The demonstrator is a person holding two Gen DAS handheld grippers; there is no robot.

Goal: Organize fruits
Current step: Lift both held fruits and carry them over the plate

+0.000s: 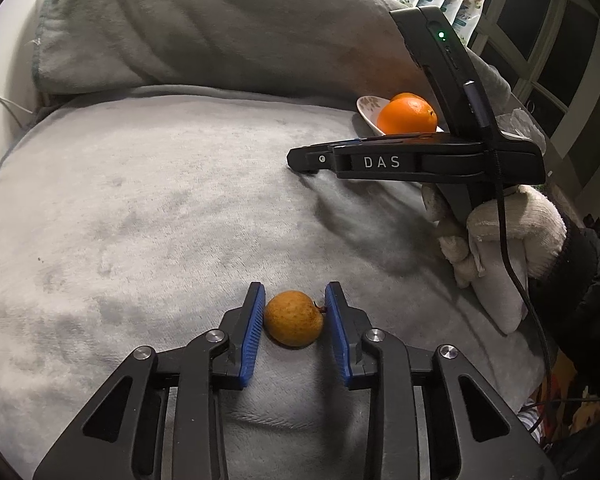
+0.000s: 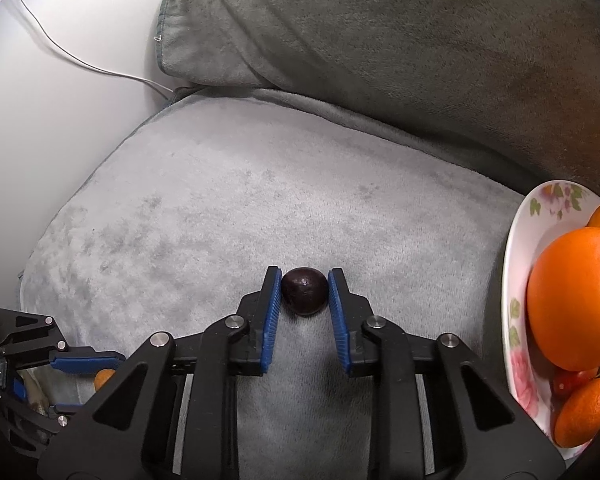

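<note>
Left gripper [image 1: 294,312] clamps russet fruit [image 1: 294,319]; right gripper [image 2: 304,292] clamps dark fruit [image 2: 304,291].

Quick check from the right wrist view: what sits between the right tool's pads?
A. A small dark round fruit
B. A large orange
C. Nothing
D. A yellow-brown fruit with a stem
A. The right tool has its blue pads pressed on either side of the dark fruit on the grey blanket; the oranges lie in the plate at its right.

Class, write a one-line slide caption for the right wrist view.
Right hand-held gripper shut on a dark round fruit on a grey blanket, beside a floral plate of oranges.
</note>
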